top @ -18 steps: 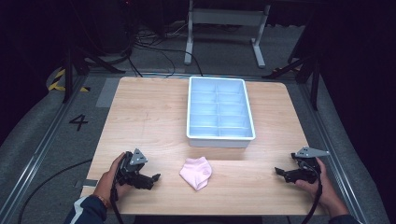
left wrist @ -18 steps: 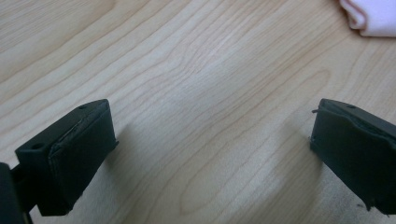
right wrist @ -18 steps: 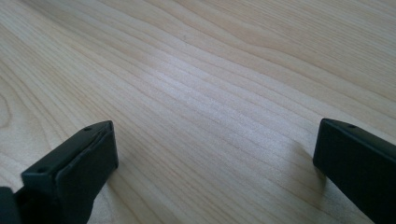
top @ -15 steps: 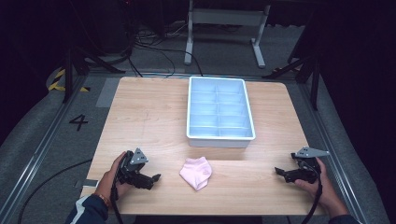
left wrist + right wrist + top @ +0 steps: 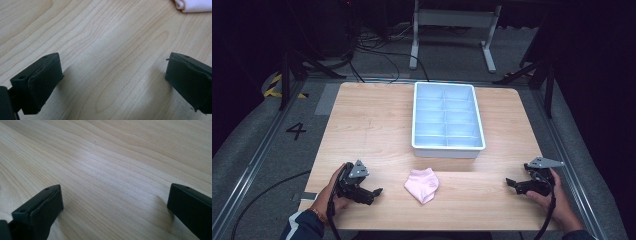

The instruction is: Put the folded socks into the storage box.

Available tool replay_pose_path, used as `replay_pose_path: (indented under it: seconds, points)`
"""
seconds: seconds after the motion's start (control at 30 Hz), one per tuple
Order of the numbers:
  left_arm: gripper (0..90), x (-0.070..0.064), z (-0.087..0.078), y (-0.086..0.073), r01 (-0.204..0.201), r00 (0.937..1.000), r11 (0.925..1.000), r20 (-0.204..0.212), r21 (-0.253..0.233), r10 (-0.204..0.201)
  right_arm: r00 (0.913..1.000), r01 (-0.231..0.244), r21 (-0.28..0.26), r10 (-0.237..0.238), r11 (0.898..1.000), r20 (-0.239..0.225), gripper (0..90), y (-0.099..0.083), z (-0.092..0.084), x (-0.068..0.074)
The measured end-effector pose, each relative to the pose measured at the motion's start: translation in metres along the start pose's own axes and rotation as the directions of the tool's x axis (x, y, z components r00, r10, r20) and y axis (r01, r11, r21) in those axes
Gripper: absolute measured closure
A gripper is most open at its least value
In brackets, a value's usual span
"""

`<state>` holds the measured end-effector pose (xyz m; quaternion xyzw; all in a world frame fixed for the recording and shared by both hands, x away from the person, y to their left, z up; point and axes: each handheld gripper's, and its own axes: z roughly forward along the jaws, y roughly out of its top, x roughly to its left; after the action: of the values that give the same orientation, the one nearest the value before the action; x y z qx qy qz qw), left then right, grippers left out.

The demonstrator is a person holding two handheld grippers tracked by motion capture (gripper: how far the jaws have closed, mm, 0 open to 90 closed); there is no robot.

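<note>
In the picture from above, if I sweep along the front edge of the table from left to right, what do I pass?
Left gripper, jaws apart and empty → folded pink cloth → right gripper, jaws also apart and empty. The white divided tray lies farther back, behind the cloth.

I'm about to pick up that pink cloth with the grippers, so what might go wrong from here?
1. The pink cloth lies folded and limp on the table; a pinch by the open left gripper may catch only the top layer, so it unfolds.
2. It lies near the table's front edge; a push could slide it off.
3. The tray stands just behind it, and a fast lift could bump its wall.
</note>
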<state>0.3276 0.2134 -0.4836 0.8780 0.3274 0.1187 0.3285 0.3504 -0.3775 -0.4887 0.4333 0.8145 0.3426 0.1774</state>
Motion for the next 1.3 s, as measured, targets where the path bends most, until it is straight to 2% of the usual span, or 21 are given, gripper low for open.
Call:
replay_pose_path:
  seconds: [0.33,0.4,0.47,0.5,0.53,0.63,0.8,1.0,1.23,1.3]
  points:
    - [1.1,0.001,-0.001,-0.001,0.001,1.0,1.0,0.005,-0.002,-0.001,1.0,0.006,-0.006,-0.006,1.0,-0.003,3.4,0.0,0.0,-0.001]
    - [1.2,0.001,-0.001,-0.002,0.002,1.0,1.0,0.006,-0.002,-0.002,1.0,0.007,-0.012,-0.007,1.0,0.001,5.9,0.0,-0.001,-0.001]
    - [1.1,0.001,-0.001,-0.002,-0.001,1.0,1.0,0.008,-0.003,0.001,1.0,0.0,-0.026,0.0,1.0,-0.002,13.9,-0.001,-0.003,0.0]
    - [1.0,0.001,-0.001,-0.002,-0.001,1.0,1.0,0.008,-0.003,0.001,1.0,0.0,-0.026,0.0,1.0,-0.002,13.9,-0.001,-0.003,0.0]
    - [1.0,0.001,-0.001,-0.002,-0.002,0.9999,1.0,0.01,-0.004,0.002,1.0,-0.005,-0.03,0.005,1.0,-0.003,17.8,-0.001,-0.004,0.0]
    - [1.0,0.001,-0.001,-0.002,-0.001,1.0,1.0,0.008,-0.003,0.001,0.9999,-0.001,-0.044,0.0,0.999,-0.015,16.9,0.001,-0.007,0.003]
    - [0.4,0.002,0.0,-0.001,-0.008,0.9999,1.0,0.015,-0.002,0.008,0.9975,0.046,-0.064,-0.05,0.997,-0.05,20.2,0.008,-0.012,0.014]
    - [0.3,0.003,0.0,-0.001,-0.013,0.9997,0.9999,0.021,-0.001,0.013,0.9949,0.072,-0.08,-0.077,0.994,-0.064,21.9,0.015,-0.017,0.024]
    - [0.3,0.003,0.0,-0.001,-0.013,0.9997,0.9999,0.021,0.0,0.013,0.9832,0.145,-0.076,-0.152,0.986,-0.1,23.1,0.03,-0.015,0.047]
    - [0.3,0.003,0.0,-0.001,-0.012,0.9997,0.9999,0.02,-0.001,0.012,0.9813,0.158,-0.079,-0.166,0.984,-0.098,23.2,0.031,-0.015,0.049]
